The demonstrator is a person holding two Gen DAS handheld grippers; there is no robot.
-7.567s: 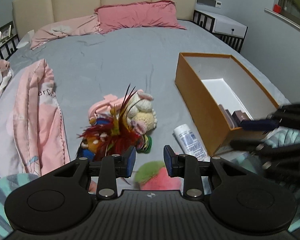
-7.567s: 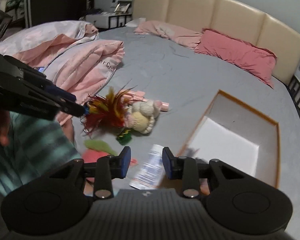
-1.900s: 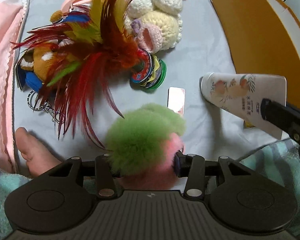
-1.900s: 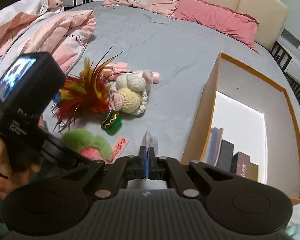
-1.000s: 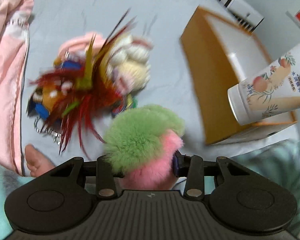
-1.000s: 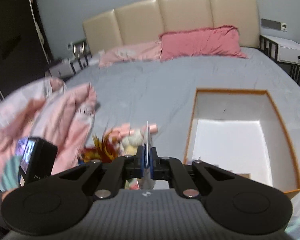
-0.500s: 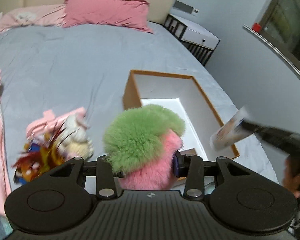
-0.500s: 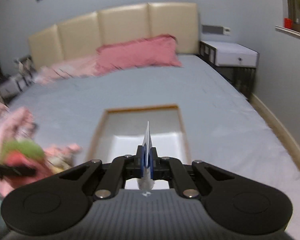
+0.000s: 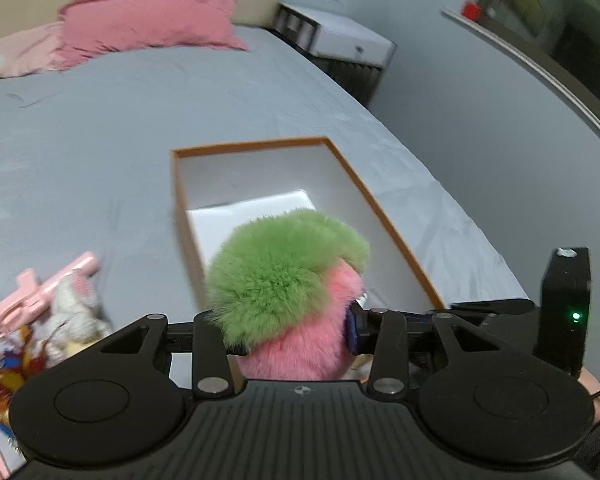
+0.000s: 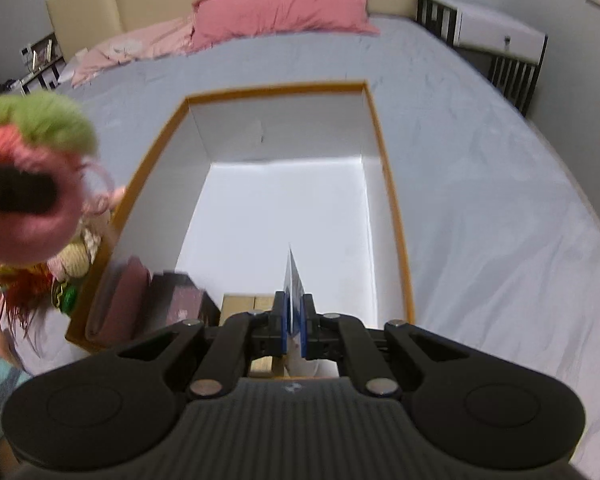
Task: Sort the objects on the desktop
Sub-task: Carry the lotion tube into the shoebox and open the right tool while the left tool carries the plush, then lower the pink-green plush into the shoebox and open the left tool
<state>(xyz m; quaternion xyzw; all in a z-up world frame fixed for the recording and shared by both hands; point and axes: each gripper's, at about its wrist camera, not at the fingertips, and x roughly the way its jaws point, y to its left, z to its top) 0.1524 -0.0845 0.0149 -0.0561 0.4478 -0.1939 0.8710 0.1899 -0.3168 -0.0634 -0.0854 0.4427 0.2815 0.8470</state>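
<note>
The left gripper (image 9: pixel 286 326) clamps the pompom (image 9: pixel 288 288) above the box's (image 10: pixel 392 216) near-left rim, the right gripper (image 10: pixel 294 330) pinches the tube (image 10: pixel 294 280) over its near end — the white floor beyond lies bare.

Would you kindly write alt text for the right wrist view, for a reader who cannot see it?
The right claw, shut on the flattened end of a tube, hangs over the near end of an open orange box on a grey bed. At left, the left claw holds a pink and green plush beside the box.
</note>
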